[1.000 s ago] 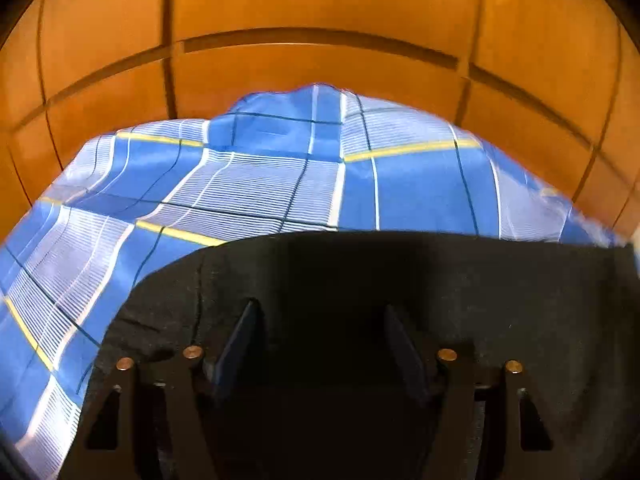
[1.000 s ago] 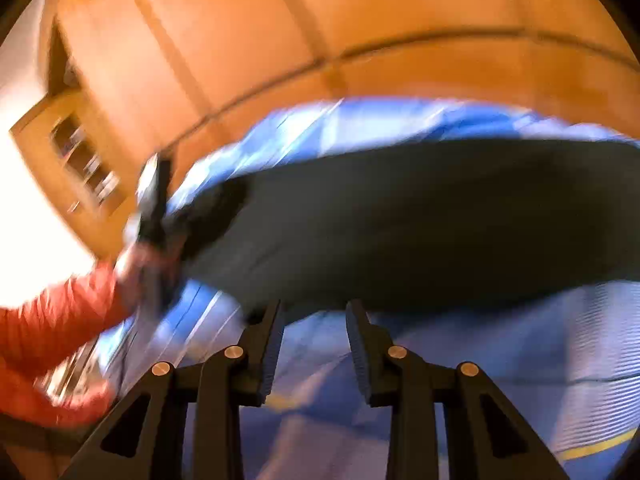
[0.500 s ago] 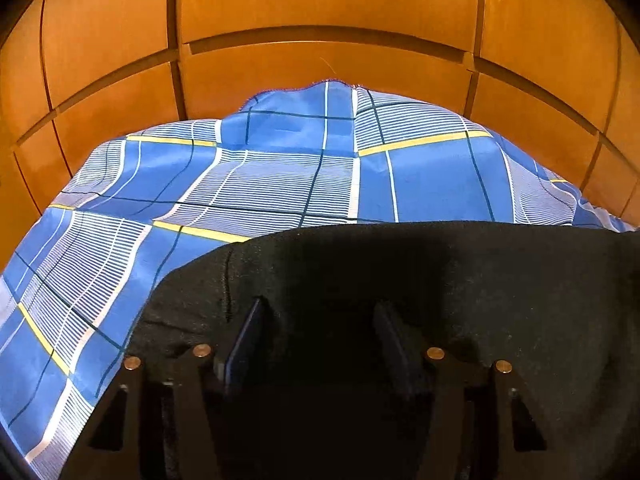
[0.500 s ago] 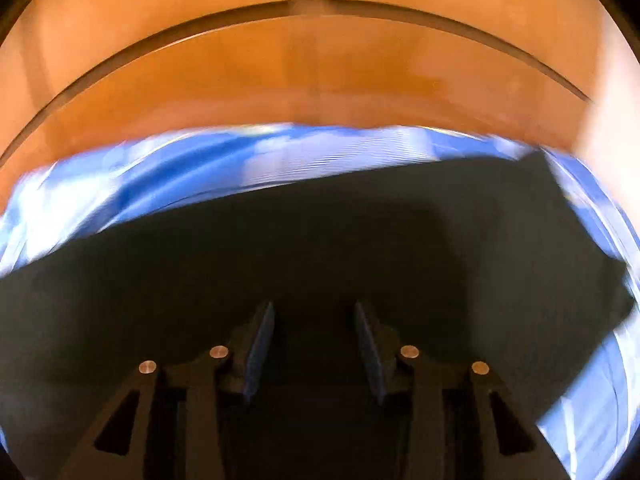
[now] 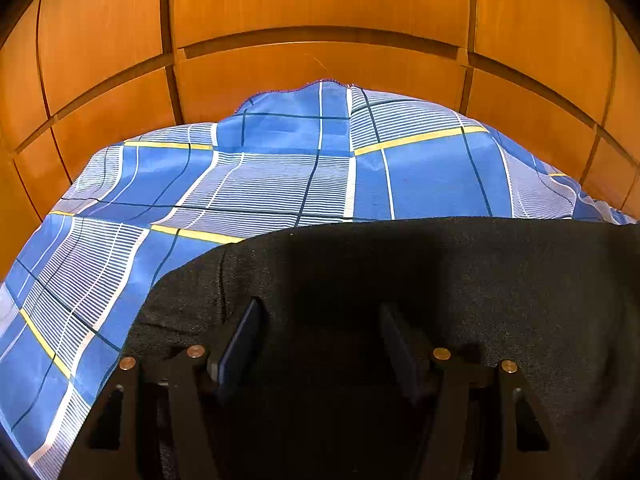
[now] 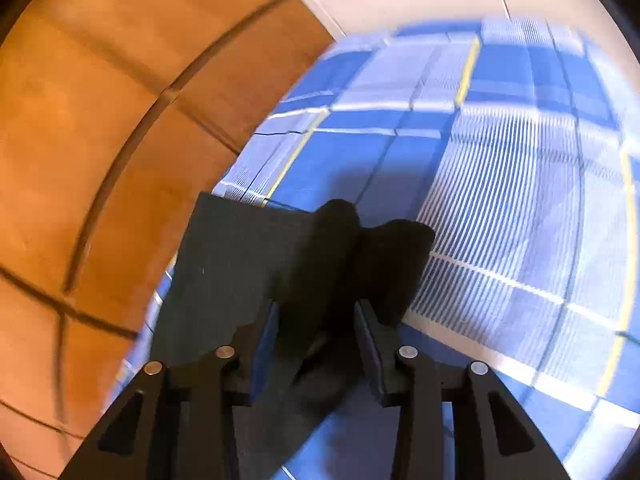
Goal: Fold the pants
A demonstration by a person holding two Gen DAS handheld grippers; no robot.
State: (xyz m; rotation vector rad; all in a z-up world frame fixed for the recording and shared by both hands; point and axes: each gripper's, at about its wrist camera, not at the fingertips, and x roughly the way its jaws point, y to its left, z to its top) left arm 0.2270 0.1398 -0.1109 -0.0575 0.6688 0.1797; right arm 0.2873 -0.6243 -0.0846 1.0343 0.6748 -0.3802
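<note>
While the dark pants [image 5: 440,280] are lying on the checked cloth [image 5: 280,184], your left gripper [image 5: 320,344] is hovering spread; your right gripper [image 6: 316,332], just opening, is straddling a bunched edge at 12 o'clock.

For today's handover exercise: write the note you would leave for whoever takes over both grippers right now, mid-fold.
Left gripper: jaws apart over the dark pants, pressing nothing.
Right gripper: jaws have just been opening; a bunched fold of pants sits between them, pads no longer pinching it.
Pants lie on the blue checked cloth, in front of the wooden panels.
Done: one fold seems laid over.
Left: release fully, smooth, probably fold again.
</note>
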